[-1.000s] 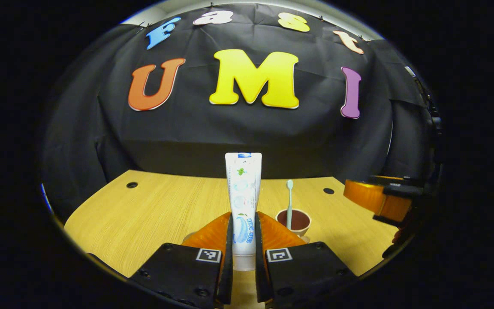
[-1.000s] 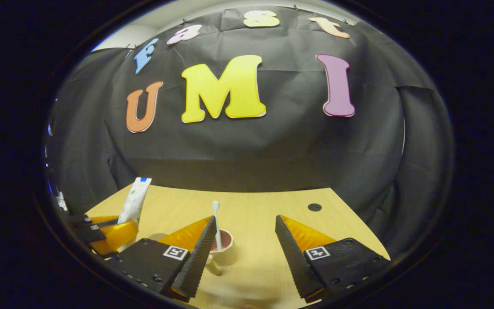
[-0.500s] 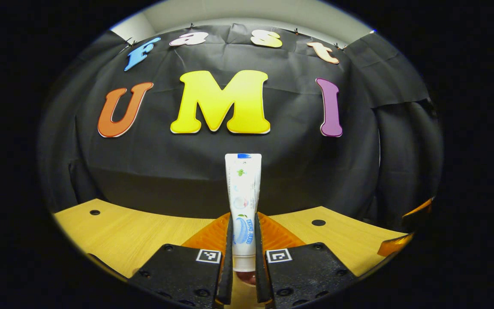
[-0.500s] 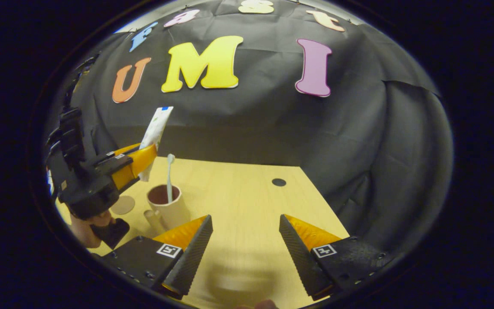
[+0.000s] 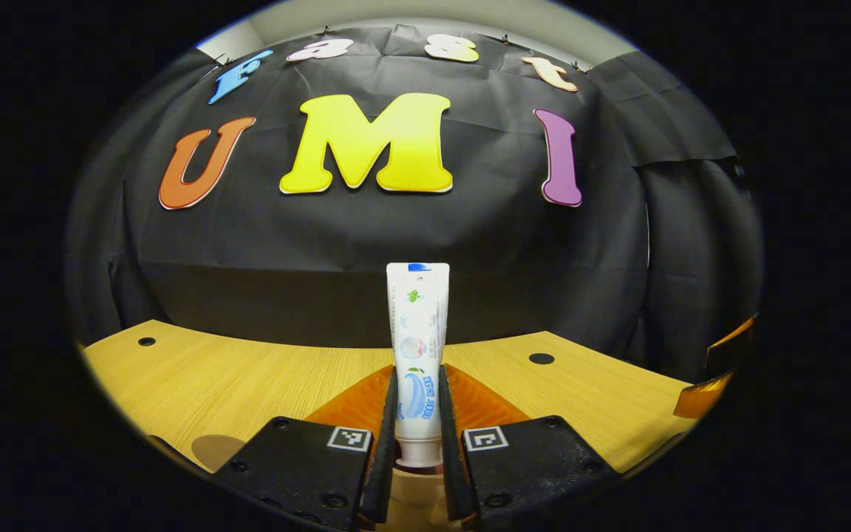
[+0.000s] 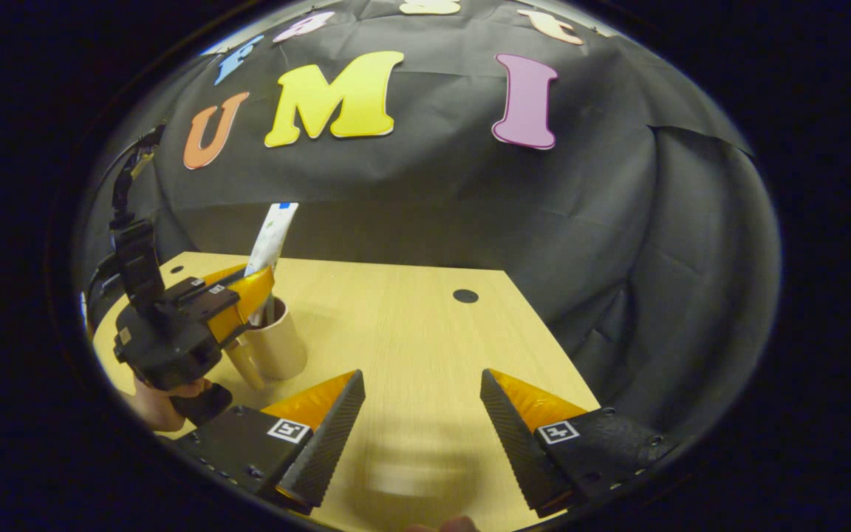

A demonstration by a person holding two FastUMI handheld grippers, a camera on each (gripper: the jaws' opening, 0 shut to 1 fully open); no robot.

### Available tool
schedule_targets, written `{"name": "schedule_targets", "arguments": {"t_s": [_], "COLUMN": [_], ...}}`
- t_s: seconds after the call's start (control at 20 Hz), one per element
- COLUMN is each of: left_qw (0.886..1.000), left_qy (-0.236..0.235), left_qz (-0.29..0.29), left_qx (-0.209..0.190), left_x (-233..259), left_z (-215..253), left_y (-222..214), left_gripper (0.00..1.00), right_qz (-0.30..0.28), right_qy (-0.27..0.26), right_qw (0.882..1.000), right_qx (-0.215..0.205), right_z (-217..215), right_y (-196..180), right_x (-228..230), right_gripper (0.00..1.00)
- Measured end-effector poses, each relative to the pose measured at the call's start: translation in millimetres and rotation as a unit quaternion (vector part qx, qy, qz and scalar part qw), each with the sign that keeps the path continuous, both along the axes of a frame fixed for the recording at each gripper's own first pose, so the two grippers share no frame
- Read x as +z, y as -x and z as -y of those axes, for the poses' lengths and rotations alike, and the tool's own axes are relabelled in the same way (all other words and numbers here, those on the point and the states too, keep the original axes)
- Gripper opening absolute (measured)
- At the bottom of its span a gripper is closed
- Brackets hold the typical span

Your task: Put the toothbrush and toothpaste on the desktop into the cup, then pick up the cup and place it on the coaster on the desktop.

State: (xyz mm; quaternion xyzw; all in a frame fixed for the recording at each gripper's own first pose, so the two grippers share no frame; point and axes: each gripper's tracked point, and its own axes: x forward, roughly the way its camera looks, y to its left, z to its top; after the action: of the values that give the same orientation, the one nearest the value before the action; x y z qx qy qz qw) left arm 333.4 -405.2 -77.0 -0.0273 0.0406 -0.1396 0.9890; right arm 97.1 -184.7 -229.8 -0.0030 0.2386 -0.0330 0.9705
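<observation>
My left gripper (image 5: 417,410) is shut on a white toothpaste tube (image 5: 418,325), which stands upright between its fingers, cap end down. The cap sits right over the mouth of the beige cup (image 5: 416,480) just below the fingers. In the right gripper view the left gripper (image 6: 252,292) holds the toothpaste tube (image 6: 272,236) above the beige cup (image 6: 281,343), whose handle points toward the camera. My right gripper (image 6: 418,414) stands open over bare table, to the right of the cup. A round brownish coaster (image 5: 215,449) lies on the table to the left of the left gripper.
The wooden table (image 6: 411,332) has small black holes (image 6: 464,295) near its far edge and ends at the black cloth wall. A hand (image 6: 151,408) holds the left gripper. An orange finger of the right gripper (image 5: 713,373) shows at the far right of the left gripper view.
The left gripper carried the toothpaste over to the cup and lowered it to the cup's mouth. The right gripper drew back from the cup and stayed open.
</observation>
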Motion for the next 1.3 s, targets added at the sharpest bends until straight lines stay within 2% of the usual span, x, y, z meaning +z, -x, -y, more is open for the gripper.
{"name": "schedule_targets", "arguments": {"t_s": [0.05, 0.1, 0.2, 0.35, 0.4, 0.5, 0.65, 0.8, 1.1, 1.15, 1.3], "left_qw": [1.0, 1.0, 1.0, 1.0, 1.0, 1.0, 1.0, 0.999, 0.995, 0.994, 0.992], "left_qy": [0.002, 0.004, 0.002, 0.004, 0.01, 0.013, 0.006, 0.0, 0.006, 0.008, 0.003], "left_qz": [-0.001, 0.0, -0.001, -0.019, -0.022, -0.028, -0.03, -0.032, -0.075, -0.083, -0.098], "left_qx": [-0.002, 0.0, 0.007, -0.004, -0.004, 0.001, 0.005, 0.015, 0.059, 0.065, 0.076], "left_x": [-1.1, -0.3, 1.2, -1.3, 1.5, 8.0, 22.4, 44.0, 66.2, 68.5, 78.3], "left_z": [0.4, 0.7, -1.6, 1.8, 0.5, -4.7, -15.3, -38.4, -104.8, -116.3, -149.3], "left_y": [0.7, 2.6, 8.5, 19.8, 23.7, 32.1, 44.7, 61.0, 92.6, 98.3, 117.9], "left_gripper": [0.24, 0.36, 0.47, 0.54, 0.63, 0.99, 1.0, 1.0, 1.0, 1.0, 1.0], "right_qz": [0.0, 0.0, -0.002, -0.005, -0.002, -0.001, -0.014, -0.018, -0.03, -0.041, -0.085], "right_qy": [0.001, 0.002, 0.003, -0.003, -0.004, 0.005, 0.013, 0.001, -0.021, -0.023, -0.03], "right_qw": [1.0, 1.0, 1.0, 1.0, 1.0, 1.0, 1.0, 1.0, 0.999, 0.998, 0.994], "right_qx": [0.001, 0.004, 0.006, 0.006, 0.006, -0.005, -0.023, -0.021, 0.021, 0.03, 0.055], "right_z": [-1.1, -2.9, -5.6, -12.8, -14.5, -13.3, -15.0, -28.3, -84.1, -94.7, -125.9], "right_y": [1.1, 5.3, 8.8, 10.8, 10.0, 8.3, 8.6, 2.5, -3.6, -4.9, -8.5], "right_x": [-1.1, -0.3, -3.2, -3.3, -0.4, 3.9, 6.2, 16.8, 46.8, 48.2, 43.7], "right_gripper": [0.95, 0.93, 0.95, 0.96, 0.95, 0.98, 0.95, 0.96, 0.95, 0.98, 0.95]}}
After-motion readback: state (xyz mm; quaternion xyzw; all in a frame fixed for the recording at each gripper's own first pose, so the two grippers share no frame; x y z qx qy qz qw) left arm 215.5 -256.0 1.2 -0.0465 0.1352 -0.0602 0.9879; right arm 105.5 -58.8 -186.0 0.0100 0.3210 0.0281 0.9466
